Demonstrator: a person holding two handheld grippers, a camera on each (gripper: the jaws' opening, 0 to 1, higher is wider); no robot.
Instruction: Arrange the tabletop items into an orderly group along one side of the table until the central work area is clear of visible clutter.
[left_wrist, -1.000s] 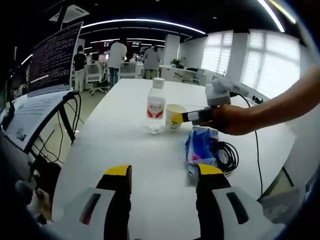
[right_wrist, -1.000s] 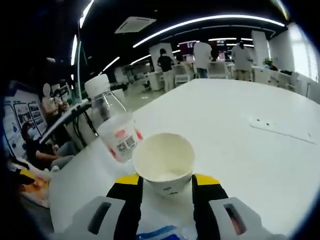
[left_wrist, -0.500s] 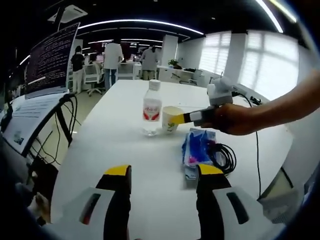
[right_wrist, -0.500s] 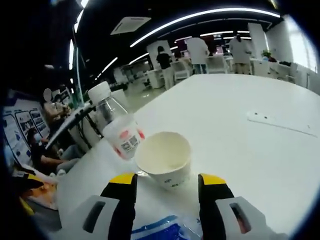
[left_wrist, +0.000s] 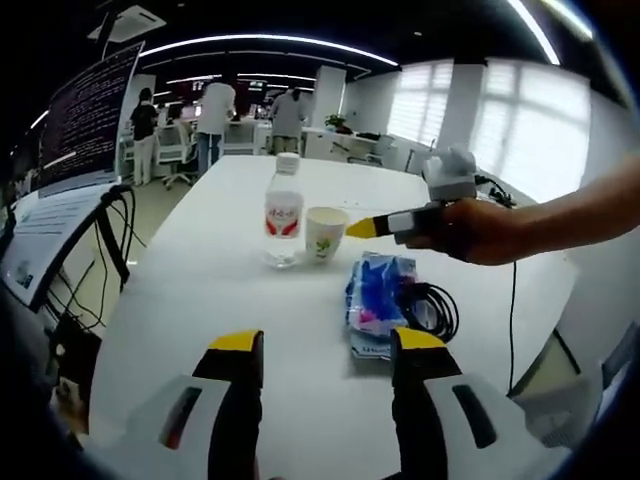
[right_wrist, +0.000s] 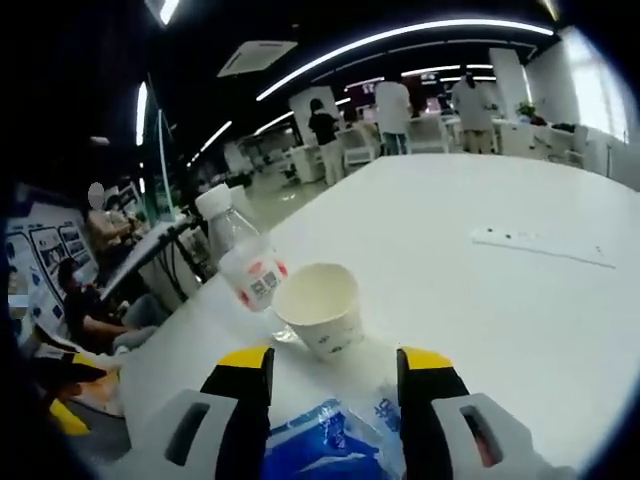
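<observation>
My right gripper (right_wrist: 333, 362) stands with its yellow-tipped jaws wide apart and nothing between them, hovering over the near end of a blue and white plastic packet (right_wrist: 335, 450) that lies flat on the white table (right_wrist: 500, 300). Just past the jaw tips stands a paper cup (right_wrist: 322, 306), cream-white, upright and open-mouthed, with a small dark mark low on its side. Touching or nearly touching the cup on its far left is a clear water bottle (right_wrist: 245, 262) with a white cap and a white label printed in red. In the left gripper view, my left gripper (left_wrist: 327, 352) is likewise spread open and holds nothing, low over bare tabletop. Ahead of it the same packet (left_wrist: 375, 300) shows crinkled, blue with pink patches, and a coil of black cable (left_wrist: 432, 310) lies against its right side, a lead trailing off toward the table's right edge. Beyond stand the cup (left_wrist: 324, 233) and, just left of it, the bottle (left_wrist: 283, 212). My hand (left_wrist: 470, 228) holds the right gripper (left_wrist: 368, 227) out from the right, its yellow tip near the cup's rim.
</observation>
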